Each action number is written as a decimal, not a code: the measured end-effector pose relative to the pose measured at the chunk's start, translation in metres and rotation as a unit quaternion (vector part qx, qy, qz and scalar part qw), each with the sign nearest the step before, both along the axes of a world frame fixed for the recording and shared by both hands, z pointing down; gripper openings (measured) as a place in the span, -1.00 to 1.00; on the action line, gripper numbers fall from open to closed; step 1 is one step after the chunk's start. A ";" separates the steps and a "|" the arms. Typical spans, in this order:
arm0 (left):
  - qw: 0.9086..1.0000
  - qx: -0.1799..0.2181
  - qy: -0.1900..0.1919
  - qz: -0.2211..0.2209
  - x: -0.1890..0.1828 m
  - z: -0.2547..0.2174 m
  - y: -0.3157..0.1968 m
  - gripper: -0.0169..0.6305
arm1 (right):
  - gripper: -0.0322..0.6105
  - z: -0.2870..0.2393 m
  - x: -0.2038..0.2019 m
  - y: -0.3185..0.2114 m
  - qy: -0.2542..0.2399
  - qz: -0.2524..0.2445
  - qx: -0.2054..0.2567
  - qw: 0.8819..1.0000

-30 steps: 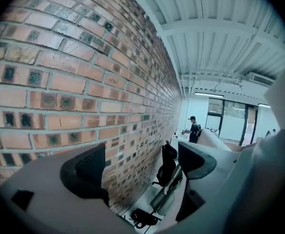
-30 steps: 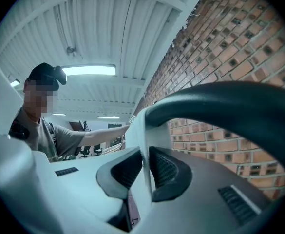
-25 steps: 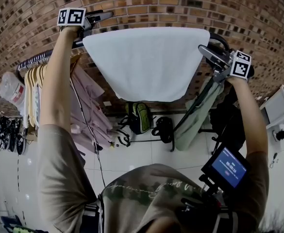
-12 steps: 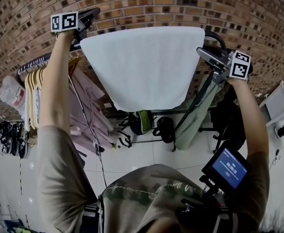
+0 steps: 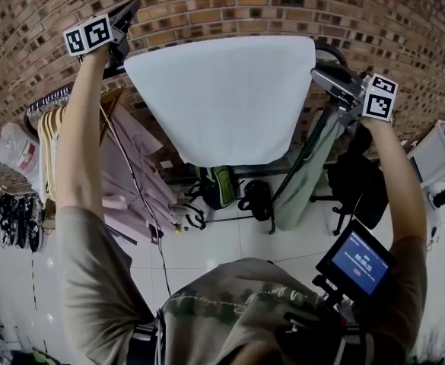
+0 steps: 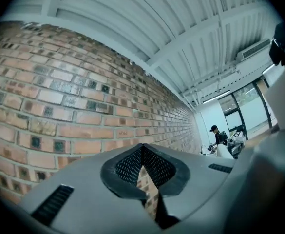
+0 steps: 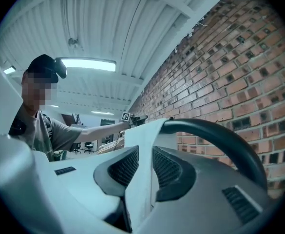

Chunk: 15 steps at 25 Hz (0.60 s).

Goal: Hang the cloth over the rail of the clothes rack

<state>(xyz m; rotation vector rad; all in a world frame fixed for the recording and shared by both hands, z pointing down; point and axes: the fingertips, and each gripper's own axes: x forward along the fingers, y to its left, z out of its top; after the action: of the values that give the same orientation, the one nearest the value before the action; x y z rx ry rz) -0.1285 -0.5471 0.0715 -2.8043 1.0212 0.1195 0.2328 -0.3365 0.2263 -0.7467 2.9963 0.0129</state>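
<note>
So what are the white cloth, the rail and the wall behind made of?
The cloth looks like thick, matte fabric, maybe towelling: it drapes softly, no shine. The rail seems a metal tube with a smooth dark coating, though that is uncertain. The wall is brick: rough red-brown blocks with pale mortar lines.

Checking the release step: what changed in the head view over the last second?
The left gripper lifted up and left, away from the cloth's left corner. Its jaws are now shut with nothing between them. Unchanged: the cloth hangs draped over the rail, and the right gripper stays clamped on its right edge.
</note>
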 end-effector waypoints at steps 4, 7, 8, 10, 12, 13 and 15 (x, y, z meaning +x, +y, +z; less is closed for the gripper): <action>0.998 0.045 0.044 -0.008 -0.022 -0.041 0.028 -0.93 | -0.68 -0.001 0.009 -0.007 -0.002 0.041 0.004 0.999; 0.994 0.041 0.103 0.022 -0.035 -0.060 0.061 -0.93 | -0.68 -0.004 0.017 -0.004 -0.031 0.063 0.000 0.998; 0.992 0.037 0.113 0.034 -0.038 -0.063 0.073 -0.93 | -0.68 -0.004 0.018 -0.002 -0.036 0.067 -0.002 0.997; 0.992 0.028 0.111 0.053 -0.038 -0.061 0.097 -0.93 | -0.68 0.001 0.015 0.007 -0.036 0.070 -0.006 0.997; 0.993 0.020 0.091 0.066 -0.034 -0.050 0.122 -0.93 | -0.68 0.008 0.007 0.021 -0.038 0.066 -0.009 0.997; 0.994 0.015 0.079 0.071 -0.032 -0.042 0.135 -0.93 | -0.68 0.011 0.001 0.029 -0.041 0.062 -0.010 0.997; 0.995 0.002 0.056 0.083 -0.029 -0.022 0.163 -0.93 | -0.68 0.017 -0.015 0.046 -0.045 0.051 -0.012 0.998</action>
<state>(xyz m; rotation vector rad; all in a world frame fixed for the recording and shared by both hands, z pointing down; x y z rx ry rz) -0.1573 -0.3843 0.0499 -2.9037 0.8058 0.3001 0.2178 -0.2903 0.2437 -0.8772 2.8760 -0.0511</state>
